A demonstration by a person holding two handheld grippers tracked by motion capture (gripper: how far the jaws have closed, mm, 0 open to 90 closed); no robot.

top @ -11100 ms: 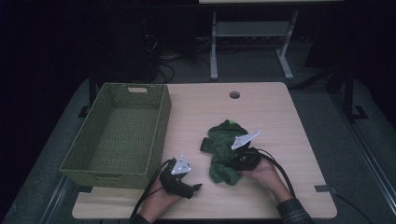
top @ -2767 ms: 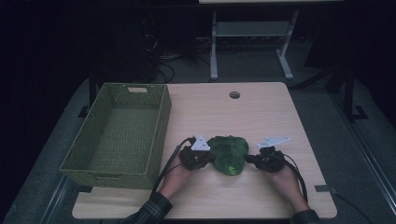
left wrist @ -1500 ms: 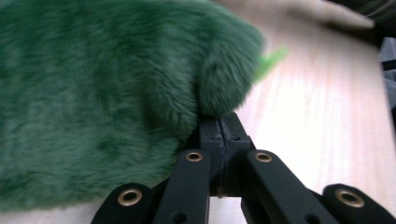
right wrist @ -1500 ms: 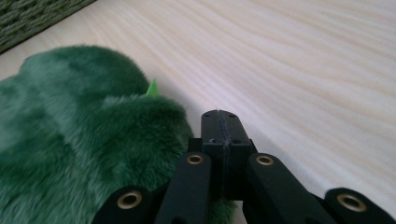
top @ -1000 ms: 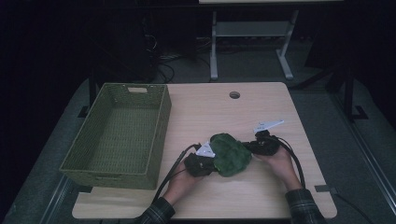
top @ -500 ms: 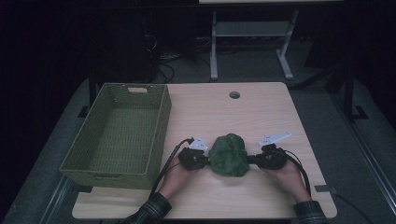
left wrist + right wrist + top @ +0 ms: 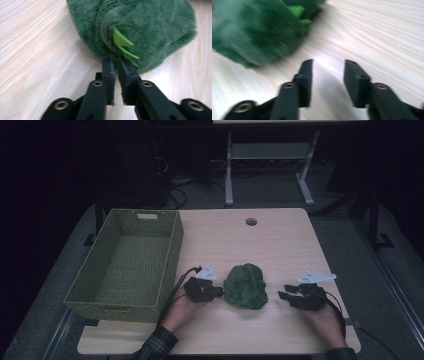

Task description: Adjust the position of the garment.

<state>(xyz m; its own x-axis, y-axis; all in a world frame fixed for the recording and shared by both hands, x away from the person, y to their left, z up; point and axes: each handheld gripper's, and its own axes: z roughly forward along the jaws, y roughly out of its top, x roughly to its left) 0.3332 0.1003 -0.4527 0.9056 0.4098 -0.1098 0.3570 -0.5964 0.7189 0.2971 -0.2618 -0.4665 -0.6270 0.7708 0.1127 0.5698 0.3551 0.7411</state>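
The green plush cloth [image 7: 245, 286] lay bundled in a rounded heap on the wooden table [image 7: 240, 240], near the front edge and about midway between the two hands. The woven green basket [image 7: 127, 265] stood to the left of it, well apart, with its near right corner close to the left forearm; nothing showed inside it. A round cable hole [image 7: 251, 221] sat in the tabletop farther back. Beyond the table stood a pale frame with two legs [image 7: 265, 165], and a tangle of cables [image 7: 175, 185] lay on the dark floor.

Left gripper [image 7: 210, 292]: tips at the left edge of the bundle. In the left gripper view its jaws had just been opening, parted by a narrow slit, the tips [image 7: 117, 66] touching the pile beside some bright green flaps [image 7: 123, 46]. No fabric could be seen pinched in the gap.

Right gripper [image 7: 286, 296]: clear of the cloth, bare table between. Its jaws had just been opening and stood plainly apart in the right gripper view [image 7: 328, 72], nothing between them.

Nothing blocked either gripper's line to the bundle.

Hard to read: the right gripper view was motion-blurred, the cloth [image 7: 254, 32] smeared and cut off at the top left. The room behind was too dark to resolve.
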